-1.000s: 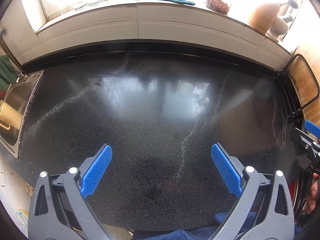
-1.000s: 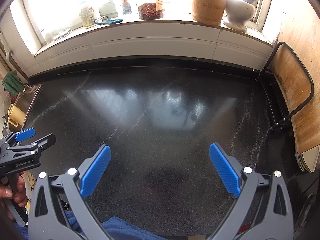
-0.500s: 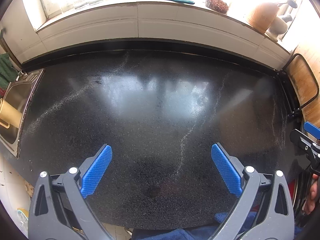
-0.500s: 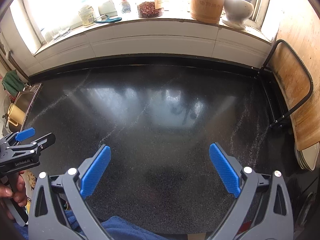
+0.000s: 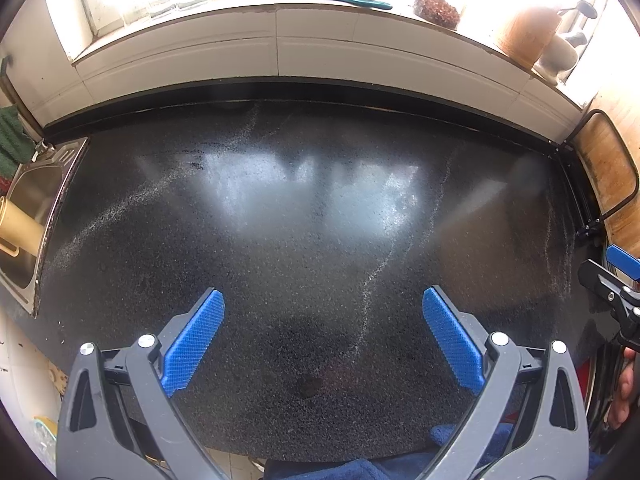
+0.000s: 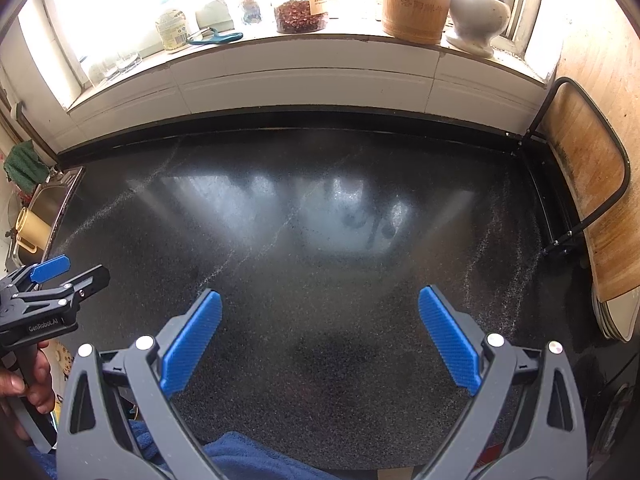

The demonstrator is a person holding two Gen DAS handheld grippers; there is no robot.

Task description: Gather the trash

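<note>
No trash can be made out in either view; the dark speckled table [image 5: 320, 240] carries only pale streaks of dust or residue and the window's glare, so the task's thing is either out of frame or already gone. Nothing is held. The left hand-held gripper [image 5: 323, 334] is spread wide above the near edge of the table, and the right hand-held gripper [image 6: 320, 332] is spread just as wide, with nothing between its blue pads [image 6: 191, 344].

The chief risk, as judged from here, is that something not meant for collection is taken for trash. On the windowsill [image 6: 304, 46] are set a labelled jar [image 6: 172, 30], teal-handled scissors [image 6: 216, 37], a container of reddish dried goods [image 6: 300, 16], a wooden canister [image 6: 416, 0] and a white mortar with pestle [image 6: 480, 16]; all look like kept items. A reach toward that crowded sill could also knock the canister or mortar over. The streaks cannot be pinched up by the pads at all.

By the left wrist view the steel sink [image 5: 36, 220] at the left is shown more fully, with a tan cup-like object [image 5: 20, 220] in it, and the right hand-held gripper appears only as a sliver at the edge. By the right wrist view the windowsill things are shown clearly, as are the wooden board [image 6: 588, 184] in its black wire rack and the plates [image 6: 616, 316] stacked beside it, and a hand [image 6: 28, 380] around the left tool's handle.
</note>
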